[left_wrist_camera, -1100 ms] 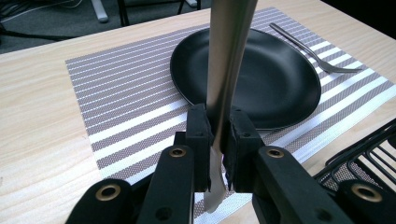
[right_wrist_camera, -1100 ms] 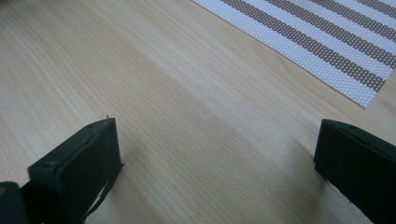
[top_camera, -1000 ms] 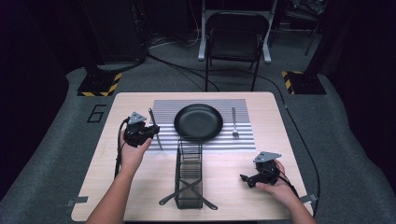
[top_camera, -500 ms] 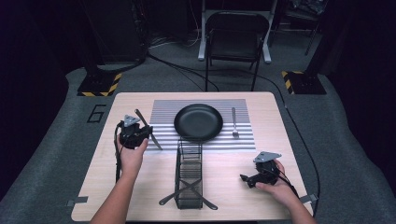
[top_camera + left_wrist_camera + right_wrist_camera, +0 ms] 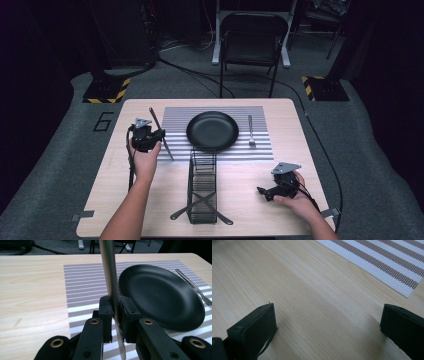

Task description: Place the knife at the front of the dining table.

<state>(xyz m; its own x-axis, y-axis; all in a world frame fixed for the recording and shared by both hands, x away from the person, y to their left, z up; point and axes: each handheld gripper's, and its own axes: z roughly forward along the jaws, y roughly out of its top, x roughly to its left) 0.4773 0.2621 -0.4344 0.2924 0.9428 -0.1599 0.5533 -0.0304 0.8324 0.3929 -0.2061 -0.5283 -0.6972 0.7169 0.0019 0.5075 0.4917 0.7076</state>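
A dim studio with a grey carpeted floor surrounds a pale wooden table (image 5: 100, 200), seen from above the person's side.

Nearest the viewer, the person's forearms reach in from the bottom edge. On the person's right, the right gripper (image 5: 263, 192) rests low on bare wood near the front corner, its jaws spread wide with nothing between them. At the front centre stands a tall, narrow black wire basket (image 5: 202, 187), with two dark utensils (image 5: 200, 207) crossed at its base.

Farther in, on the person's left, the left gripper (image 5: 159, 134) is raised over the left edge of a grey striped placemat (image 5: 260, 150). Its jaws are pressed together on a table knife (image 5: 161, 134), pinching it partway along. In the high view the knife tilts, with one end up and away and the other slanting down towards the mat. In the left gripper view the blade (image 5: 110, 277) rises straight up between the pads.

Beyond that, a round black plate (image 5: 212, 131) sits in the middle of the placemat. A fork (image 5: 250, 131) lies flat on the mat just to the right of the plate. An empty folding chair (image 5: 250, 35) stands past the far edge of the table.

The work in hand appears to be laying the knife beside the plate. To do it well, the grip should hold firm while the wrist levels the knife. It should come down flat on the stripes beside the plate and parallel to the fork, and the jaws should part only once it rests on the mat.
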